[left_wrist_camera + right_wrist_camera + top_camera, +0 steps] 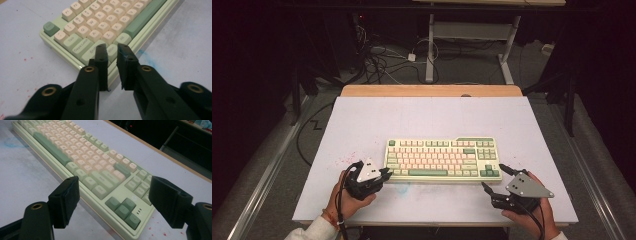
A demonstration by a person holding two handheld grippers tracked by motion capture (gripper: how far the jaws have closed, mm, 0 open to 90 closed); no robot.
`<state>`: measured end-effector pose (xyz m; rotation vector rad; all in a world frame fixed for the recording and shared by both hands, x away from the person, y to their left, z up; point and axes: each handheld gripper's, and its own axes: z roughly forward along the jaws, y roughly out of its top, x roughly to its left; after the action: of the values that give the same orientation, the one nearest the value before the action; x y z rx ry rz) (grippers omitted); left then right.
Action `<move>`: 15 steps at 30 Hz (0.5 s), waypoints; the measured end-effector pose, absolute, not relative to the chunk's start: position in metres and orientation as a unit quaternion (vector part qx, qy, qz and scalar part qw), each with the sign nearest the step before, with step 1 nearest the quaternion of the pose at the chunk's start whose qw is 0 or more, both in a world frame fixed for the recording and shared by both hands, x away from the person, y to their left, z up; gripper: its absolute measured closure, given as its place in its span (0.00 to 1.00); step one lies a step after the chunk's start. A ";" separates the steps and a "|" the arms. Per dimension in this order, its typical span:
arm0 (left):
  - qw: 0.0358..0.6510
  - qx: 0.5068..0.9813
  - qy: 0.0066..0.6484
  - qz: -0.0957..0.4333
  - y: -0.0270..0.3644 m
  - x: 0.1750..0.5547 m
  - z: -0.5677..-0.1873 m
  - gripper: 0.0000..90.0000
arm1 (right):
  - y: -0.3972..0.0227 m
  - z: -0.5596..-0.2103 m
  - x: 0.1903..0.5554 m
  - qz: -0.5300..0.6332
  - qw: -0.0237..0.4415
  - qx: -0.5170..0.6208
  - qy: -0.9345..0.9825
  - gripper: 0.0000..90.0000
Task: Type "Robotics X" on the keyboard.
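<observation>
Two grippers at keyboard (442, 158) near-edge corners | left gripper (113, 53) nearly closed, empty; right gripper (112, 203) wide open | keyboard probably rigid, weighty; grip end edges

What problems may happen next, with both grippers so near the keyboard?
1. The left gripper, jaws nearly together with nothing between them, sits over the front left corner of the keyboard. Pushed down, it may press several keys at once or slide off the edge.
2. The right gripper is open near the arrow keys. If only one jaw touches, the keyboard may turn on the smooth table.
</observation>
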<state>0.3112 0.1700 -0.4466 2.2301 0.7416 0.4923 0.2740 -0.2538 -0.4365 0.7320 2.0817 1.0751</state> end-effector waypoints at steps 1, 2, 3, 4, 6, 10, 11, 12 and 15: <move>0.361 0.867 0.285 0.191 0.167 0.313 -0.445 0.95 | -0.253 -0.437 0.275 0.411 0.337 0.280 0.800 0.28; 0.360 0.868 0.283 0.193 0.165 0.315 -0.444 0.97 | -0.253 -0.438 0.275 0.411 0.336 0.279 0.800 0.28; 0.356 0.869 0.282 0.195 0.162 0.317 -0.442 0.97 | -0.252 -0.438 0.275 0.409 0.336 0.278 0.802 0.28; 0.355 0.871 0.280 0.194 0.159 0.319 -0.440 0.97 | -0.251 -0.439 0.275 0.408 0.335 0.276 0.803 0.28; 0.354 0.873 0.275 0.194 0.154 0.321 -0.437 0.97 | -0.250 -0.439 0.275 0.407 0.335 0.275 0.804 0.28; 0.343 0.879 0.270 0.193 0.143 0.330 -0.433 0.97 | -0.249 -0.440 0.276 0.406 0.332 0.275 0.806 0.28; 0.343 0.879 0.270 0.193 0.141 0.333 -0.432 0.97 | -0.249 -0.440 0.276 0.406 0.332 0.275 0.806 0.28; 0.343 0.878 0.272 0.192 0.138 0.336 -0.431 0.97 | -0.249 -0.441 0.276 0.405 0.332 0.274 0.806 0.28; 0.338 0.882 0.268 0.191 0.129 0.345 -0.429 0.97 | -0.249 -0.442 0.277 0.404 0.330 0.274 0.808 0.28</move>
<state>0.3445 0.1293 -0.4289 2.2974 0.6983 0.4984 0.2767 -0.2487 -0.4418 0.7168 2.1144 1.0561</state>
